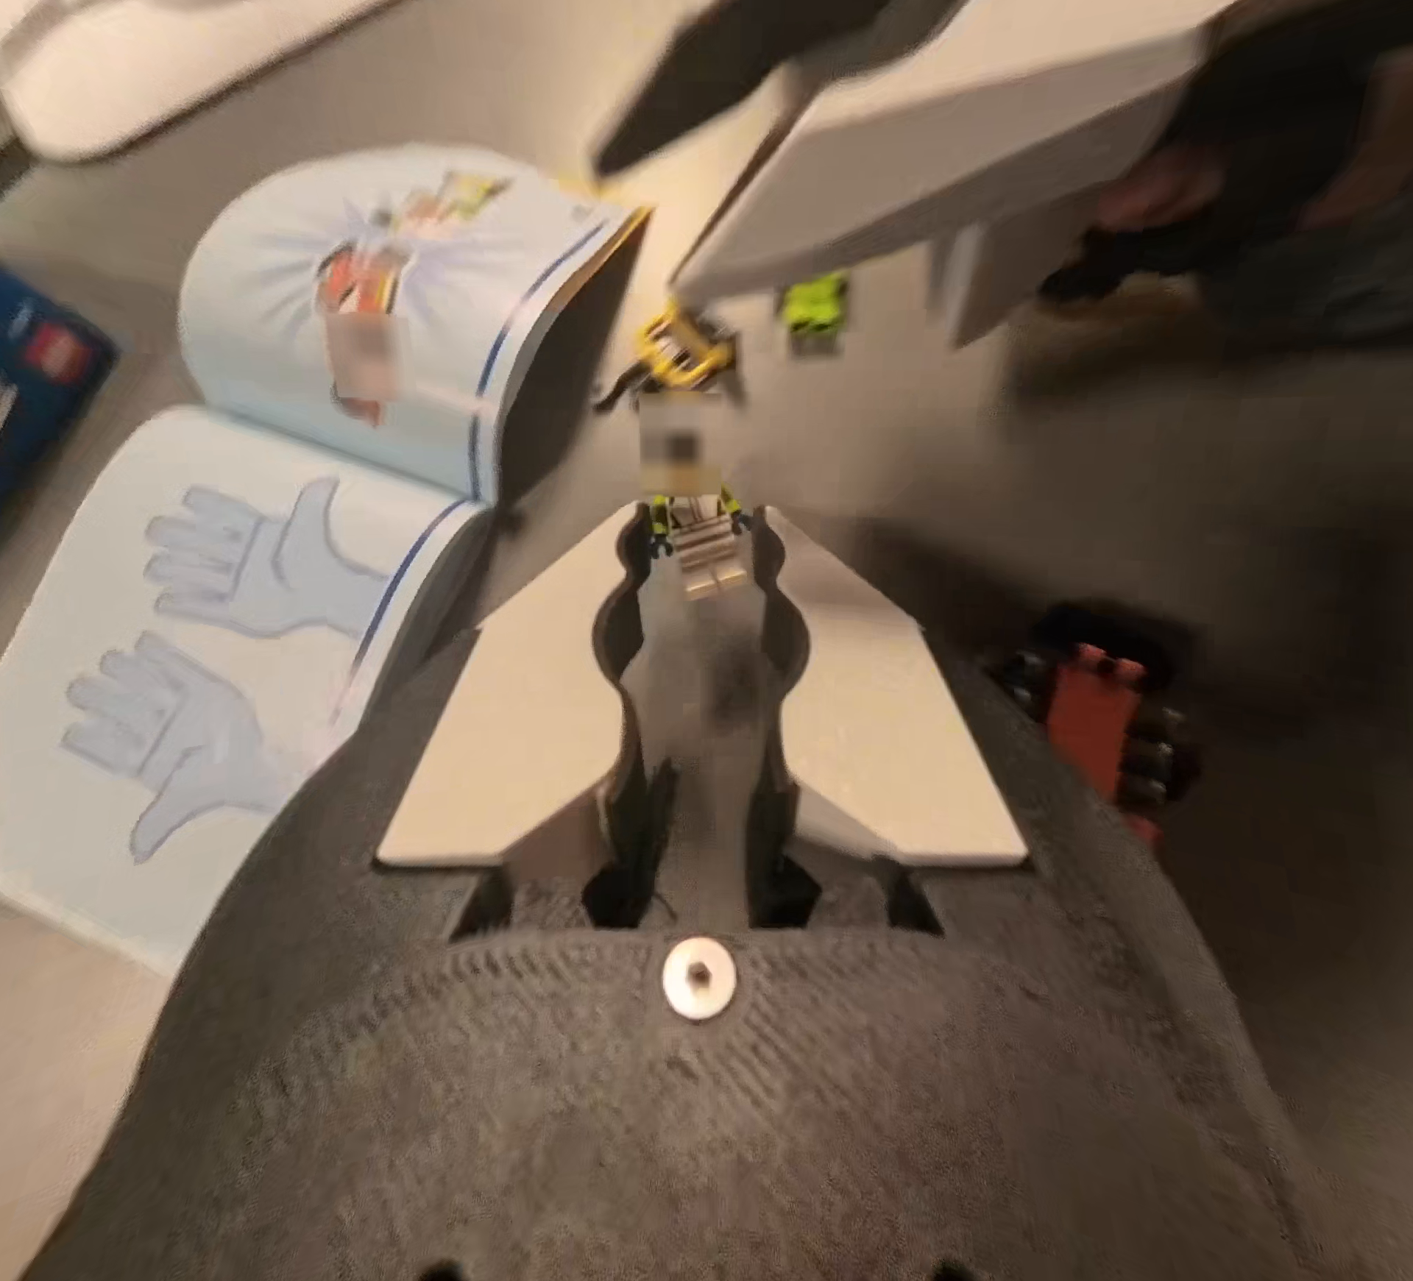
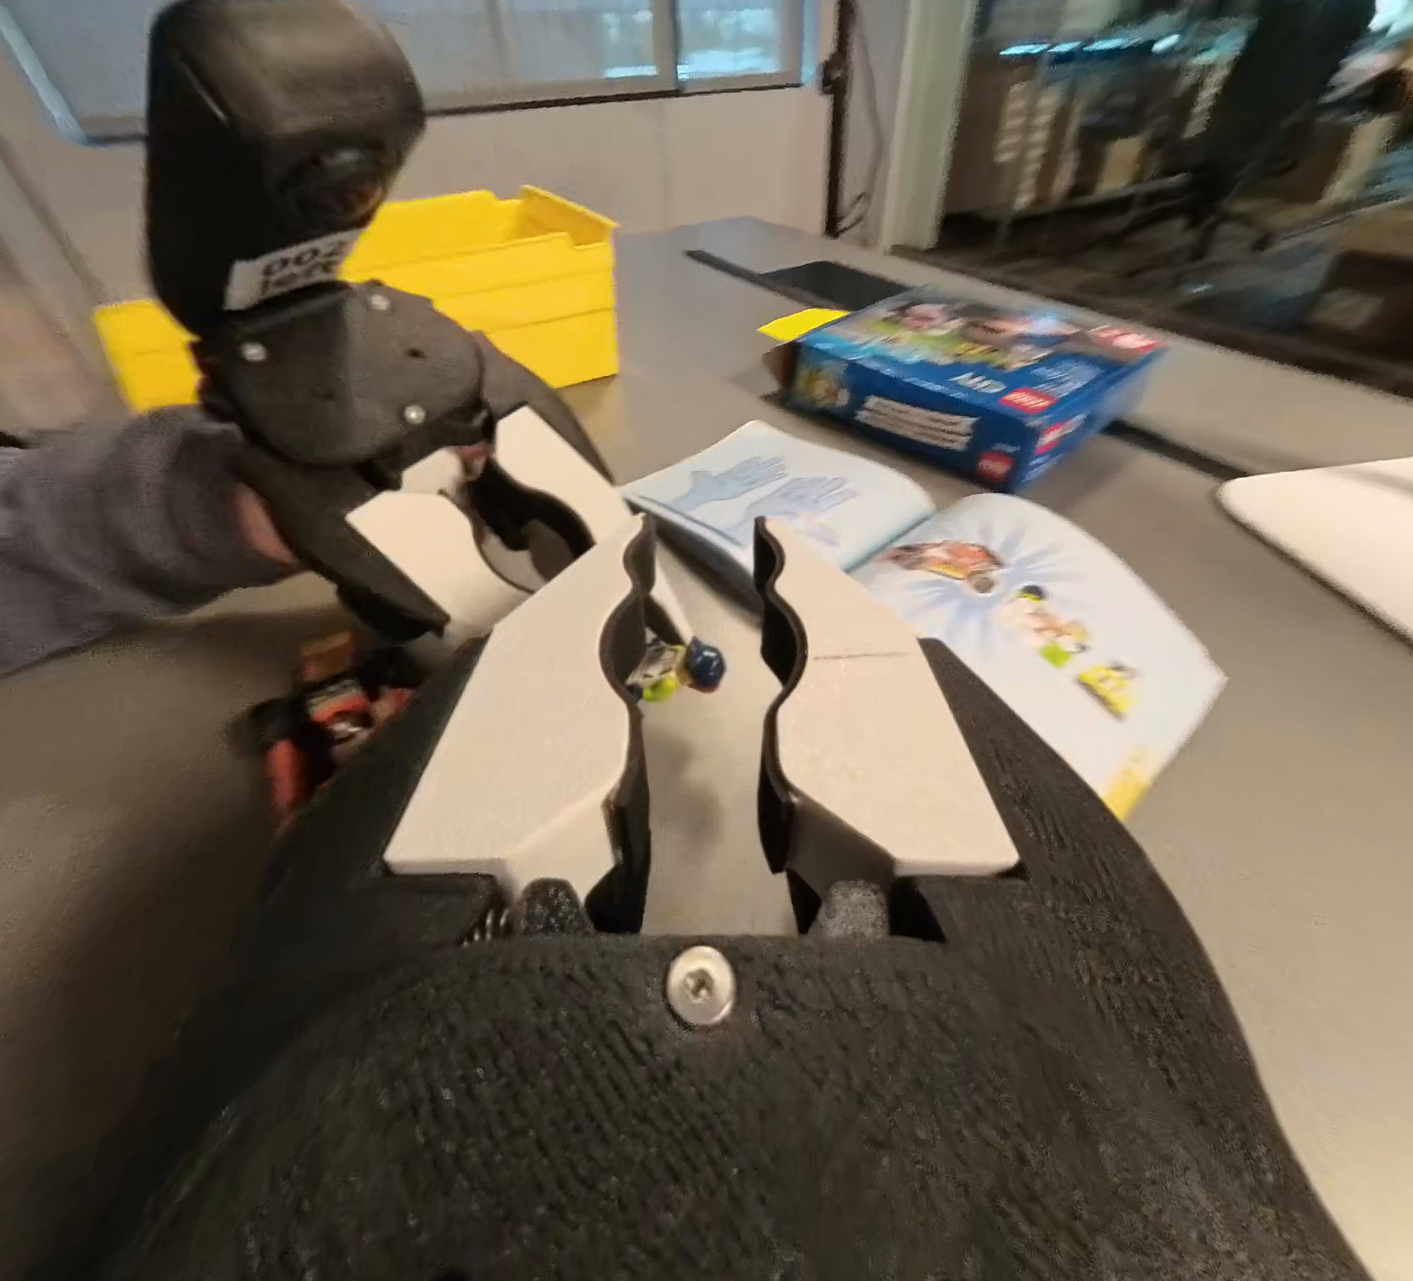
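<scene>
Left wrist view, badly smeared: my left gripper [image 1: 700, 518] pinches a small toy brick figure with pale legs and lime-green arms [image 1: 700, 556]. Its arms meet the dark wavy pads [image 1: 631, 556] on both sides, just right of the open pale-blue instruction booklet with drawn hands on one page [image 1: 306, 556]. The figure lies low over the grey table [image 1: 879, 419]. Beyond it, farther from me and level with the booklet's curled page, sit a small yellow brick piece [image 1: 680, 350] and a lime-green brick piece [image 1: 814, 300]. A red and black brick model [image 1: 1093, 717] lies well to the right of the booklet. A white rounded mat [image 1: 229, 6] lies past the booklet's far edge.

My right gripper [image 2: 700, 533] hangs above the same spot with its jaws spread and nothing pressed between them. The figure shows through the gap, close to one pad [image 2: 635, 602] and clear of the other. Behind the booklet stand a blue cardboard toy box [image 2: 979, 373] and yellow plastic bins [image 2: 505, 281].
</scene>
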Available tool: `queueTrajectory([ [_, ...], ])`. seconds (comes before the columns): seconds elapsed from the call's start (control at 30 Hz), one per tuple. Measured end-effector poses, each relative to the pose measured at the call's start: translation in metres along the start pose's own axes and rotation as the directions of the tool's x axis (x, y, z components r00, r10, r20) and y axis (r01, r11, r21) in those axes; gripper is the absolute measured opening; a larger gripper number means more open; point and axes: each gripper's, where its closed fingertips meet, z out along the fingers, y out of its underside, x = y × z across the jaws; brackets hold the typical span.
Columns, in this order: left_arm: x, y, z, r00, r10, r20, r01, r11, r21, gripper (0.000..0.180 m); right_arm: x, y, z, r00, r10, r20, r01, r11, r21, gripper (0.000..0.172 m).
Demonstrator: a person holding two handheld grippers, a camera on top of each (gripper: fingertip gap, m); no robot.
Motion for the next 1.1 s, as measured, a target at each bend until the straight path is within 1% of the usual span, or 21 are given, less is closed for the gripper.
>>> queueTrajectory([
  [0.07, 0.017, -0.017, -0.014, 0.99, 0.054, -0.13, -0.034, 0.987, 0.154, 0.026, -0.015, 0.003, 0.001, 0.989, 0.067, 0.132, -0.066, 0.998, -0.013, 0.026],
  [0.1, 0.024, -0.023, -0.022, 0.981, 0.082, -0.176, -0.042, 0.975, 0.218, 0.026, -0.025, 0.003, -0.001, 0.973, 0.092, 0.21, -0.089, 0.996, -0.02, 0.026],
  [0.13, 0.024, -0.026, -0.028, 0.978, 0.082, -0.193, -0.03, 0.965, 0.259, 0.026, -0.034, 0.001, -0.004, 0.951, 0.114, 0.287, -0.113, 0.993, -0.021, 0.025],
  [0.2, 0.031, -0.033, -0.041, 0.957, 0.089, -0.276, 0.005, 0.947, 0.322, 0.025, -0.054, -0.005, -0.015, 0.882, 0.145, 0.448, -0.156, 0.988, -0.013, 0.012],
  [0.23, 0.035, -0.034, -0.046, 0.945, 0.094, -0.313, 0.019, 0.939, 0.342, 0.025, -0.06, -0.009, -0.022, 0.851, 0.15, 0.504, -0.17, 0.985, -0.006, 0.004],
  [0.27, 0.038, -0.036, -0.049, 0.934, 0.101, -0.343, 0.03, 0.933, 0.358, 0.025, -0.061, -0.011, -0.024, 0.844, 0.146, 0.516, -0.17, 0.985, 0.0, 0.004],
  [0.3, 0.041, -0.037, -0.052, 0.924, 0.11, -0.365, 0.036, 0.928, 0.37, 0.024, -0.058, -0.012, -0.025, 0.857, 0.129, 0.498, -0.157, 0.987, 0.015, 0.008],
  [0.37, 0.044, -0.036, -0.055, 0.914, 0.126, -0.385, 0.03, 0.927, 0.375, 0.025, -0.052, -0.013, -0.024, 0.884, 0.106, 0.456, -0.137, 0.99, 0.036, 0.026],
  [0.4, 0.047, -0.037, -0.057, 0.908, 0.134, -0.396, 0.031, 0.924, 0.382, 0.025, -0.051, -0.012, -0.025, 0.882, 0.109, 0.458, -0.137, 0.99, 0.03, 0.028],
  [0.47, 0.049, -0.038, -0.058, 0.903, 0.138, -0.407, 0.034, 0.922, 0.386, 0.024, -0.057, -0.011, -0.027, 0.858, 0.122, 0.499, -0.149, 0.989, 0.013, 0.015],
  [0.5, 0.05, -0.038, -0.059, 0.901, 0.142, -0.41, 0.031, 0.922, 0.387, 0.024, -0.06, -0.009, -0.027, 0.849, 0.124, 0.513, -0.147, 0.989, 0.005, 0.013],
  [0.6, 0.053, -0.037, -0.058, 0.897, 0.154, -0.414, 0.019, 0.923, 0.384, 0.025, -0.062, -0.008, -0.028, 0.844, 0.123, 0.522, -0.143, 0.99, -0.002, 0.012],
  [0.73, 0.053, -0.042, -0.063, 0.887, 0.141, -0.439, 0.057, 0.911, 0.408, 0.025, -0.061, -0.007, -0.028, 0.844, 0.126, 0.522, -0.141, 0.99, -0.011, 0.016],
  [0.8, 0.052, -0.044, -0.067, 0.883, 0.136, -0.448, 0.075, 0.903, 0.422, 0.025, -0.062, -0.007, -0.028, 0.837, 0.135, 0.531, -0.153, 0.988, -0.009, 0.012],
  [0.93, 0.054, -0.044, -0.067, 0.879, 0.139, -0.456, 0.071, 0.908, 0.413, 0.025, -0.063, -0.007, -0.03, 0.823, 0.138, 0.551, -0.16, 0.987, -0.007, 0.011],
  [0.97, 0.055, -0.045, -0.069, 0.878, 0.141, -0.458, 0.072, 0.906, 0.417, 0.025, -0.062, -0.01, -0.03, 0.822, 0.132, 0.554, -0.164, 0.986, 0.008, 0.011],
  [1.0, 0.054, -0.043, -0.071, 0.875, 0.141, -0.463, 0.071, 0.909, 0.412, 0.025, -0.057, -0.02, -0.034, 0.825, 0.13, 0.55, -0.2, 0.977, 0.069, 0.011],
  [1.07, 0.046, -0.038, -0.074, 0.89, 0.136, -0.436, 0.061, 0.911, 0.408, 0.025, -0.033, -0.047, -0.053, 0.83, 0.158, 0.535, -0.31, 0.928, 0.207, 0.01],
  [1.1, 0.039, -0.039, -0.078, 0.897, 0.113, -0.428, 0.089, 0.901, 0.424, 0.024, -0.024, -0.052, -0.059, 0.849, 0.154, 0.505, -0.309, 0.92, 0.24, 0.01],
])
